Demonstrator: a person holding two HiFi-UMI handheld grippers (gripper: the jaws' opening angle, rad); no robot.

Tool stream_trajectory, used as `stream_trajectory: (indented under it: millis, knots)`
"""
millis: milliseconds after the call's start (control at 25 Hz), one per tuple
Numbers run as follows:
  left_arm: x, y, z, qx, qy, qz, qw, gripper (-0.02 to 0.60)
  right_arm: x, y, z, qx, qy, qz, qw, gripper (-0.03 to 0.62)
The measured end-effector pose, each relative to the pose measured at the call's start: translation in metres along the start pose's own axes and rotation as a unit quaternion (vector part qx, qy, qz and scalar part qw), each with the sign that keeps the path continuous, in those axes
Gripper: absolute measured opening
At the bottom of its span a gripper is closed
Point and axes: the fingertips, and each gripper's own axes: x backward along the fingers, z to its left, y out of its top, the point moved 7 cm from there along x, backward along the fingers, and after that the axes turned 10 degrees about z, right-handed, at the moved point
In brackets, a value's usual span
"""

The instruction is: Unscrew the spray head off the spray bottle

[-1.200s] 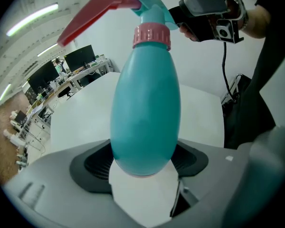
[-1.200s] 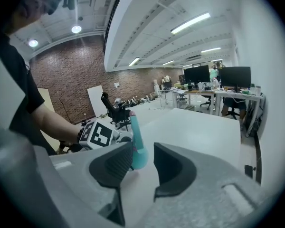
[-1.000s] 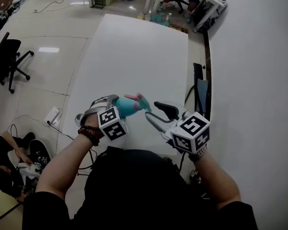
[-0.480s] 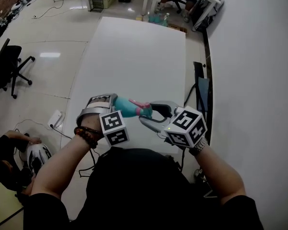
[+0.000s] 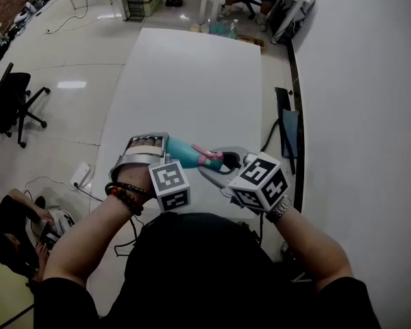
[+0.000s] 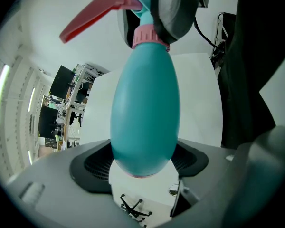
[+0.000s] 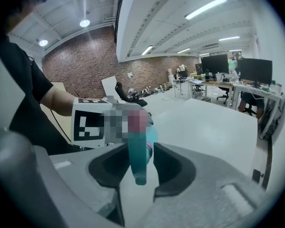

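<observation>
White tabletop (image 5: 192, 74), smooth egg-shaped teal bottle (image 6: 145, 113), teal spray head (image 7: 138, 161), tapered pink trigger (image 6: 95, 18)

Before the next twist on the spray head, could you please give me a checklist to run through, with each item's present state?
1. Left gripper clamped on the body of the spray bottle: ok.
2. Spray head between the fingers of the right gripper: ok; its jaws have just been closing on it.
3. Pink collar already loosened: cannot tell; it sits flush against the bottle.
4. Red trigger free of the right gripper: ok; it juts out to one side.
5. Bottle lifted off the white table: ok; its base hangs in the air.
</observation>
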Motion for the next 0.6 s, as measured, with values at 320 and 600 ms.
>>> stream_trajectory:
  millis: [320, 600]
  knots:
    - [0.003, 0.002, -0.007, -0.007, -0.043, 0.002, 0.9991, 0.397, 0.001, -0.007, 0.005, 0.037, -0.019, 0.014, 0.999, 0.12]
    - [0.006, 0.009, -0.014, -0.034, -0.11, -0.025, 0.993, 0.399, 0.007, -0.011, 0.016, 0.201, -0.034, 0.028, 0.979, 0.118]
